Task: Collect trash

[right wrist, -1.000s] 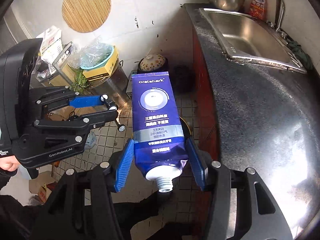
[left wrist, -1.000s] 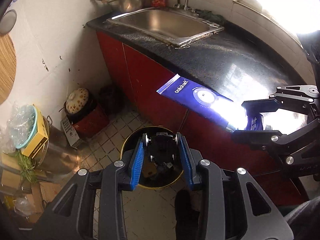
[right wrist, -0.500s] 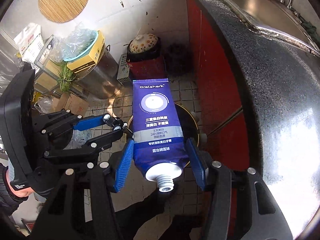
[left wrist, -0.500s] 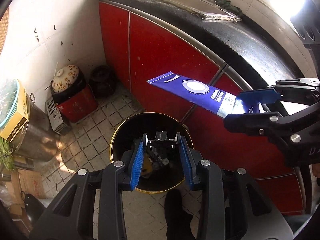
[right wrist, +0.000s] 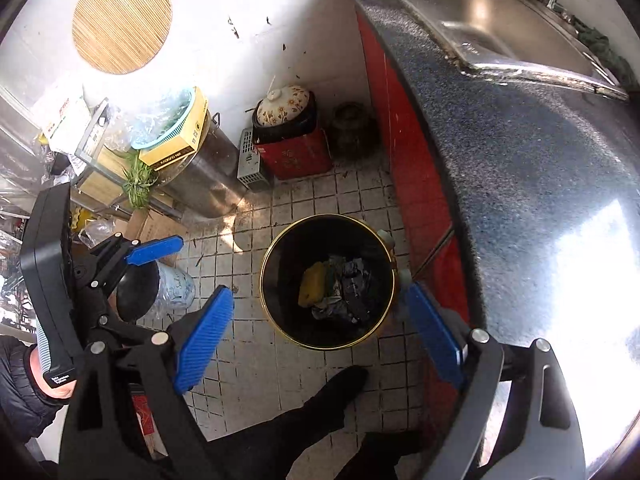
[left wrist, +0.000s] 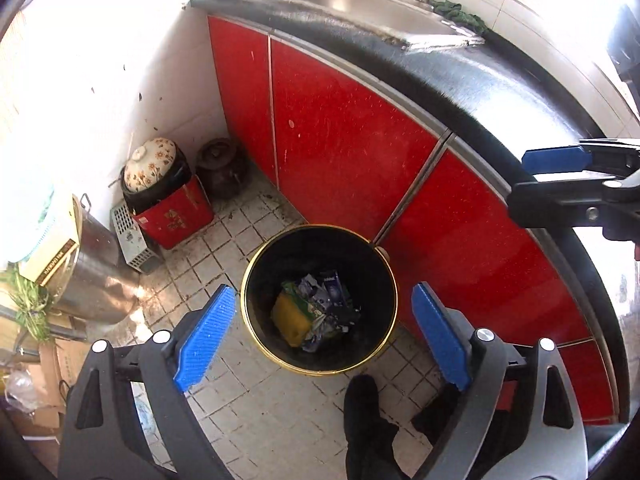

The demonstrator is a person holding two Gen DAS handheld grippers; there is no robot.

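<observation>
A black bin with a gold rim (left wrist: 247, 280) stands on the tiled floor against the red cabinet. Inside it lie a yellow sponge (left wrist: 290, 318), the blue toothpaste tube (left wrist: 335, 291) and crumpled wrappers. My left gripper (left wrist: 322, 336) hangs over the bin. Its jaws are opening and nothing is between them. In the right wrist view, my right gripper (right wrist: 320, 332) is also above the bin (right wrist: 265, 280), jaws opening with nothing between them. A blue pad of the right gripper (left wrist: 554, 159) shows at the right edge of the left wrist view, and a pad of the left gripper (right wrist: 154, 250) at the left of the right wrist view.
Red cabinet doors (left wrist: 352, 136) carry a black counter (right wrist: 520, 168) with a steel sink (right wrist: 492, 24). A flowered pot on a red box (left wrist: 168, 200), a steel pot (right wrist: 208, 176) and cartons crowd the left wall. A person's dark shoe (left wrist: 362, 400) stands just in front of the bin.
Both grippers went from shut to wide apart. The toothpaste tube left the right gripper and the small black part left the left one. Both hands sank toward the bin.
</observation>
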